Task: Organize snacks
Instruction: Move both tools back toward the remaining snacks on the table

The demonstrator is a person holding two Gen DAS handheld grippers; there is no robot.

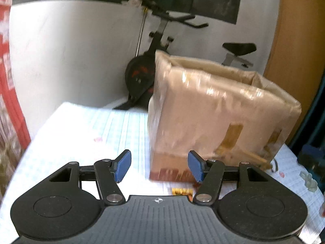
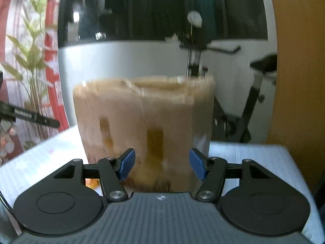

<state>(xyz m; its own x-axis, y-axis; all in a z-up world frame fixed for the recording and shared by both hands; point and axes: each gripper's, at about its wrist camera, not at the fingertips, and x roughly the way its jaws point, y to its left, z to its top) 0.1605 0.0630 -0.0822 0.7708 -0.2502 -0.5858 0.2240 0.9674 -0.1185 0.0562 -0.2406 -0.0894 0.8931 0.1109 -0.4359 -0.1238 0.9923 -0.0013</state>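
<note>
Tape-wrapped cardboard box point(image 1: 219, 109) stands upright, top open, on the checked-cloth counter point(image 1: 113, 130), exercise bike point(image 1: 146, 69) behind it. My left tongs point(image 1: 159, 165) gape with nothing between the pads, box just ahead to their right. My right tongs point(image 2: 162, 165) gape too, empty, facing the box side; a yellow snack wrapper point(image 1: 181, 191) lies at its base.

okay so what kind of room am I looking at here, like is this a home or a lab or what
Probably a room in a home, not a lab. An exercise bike stands by the white wall, and a taped cardboard box sits on a table with a checked cloth.
</note>
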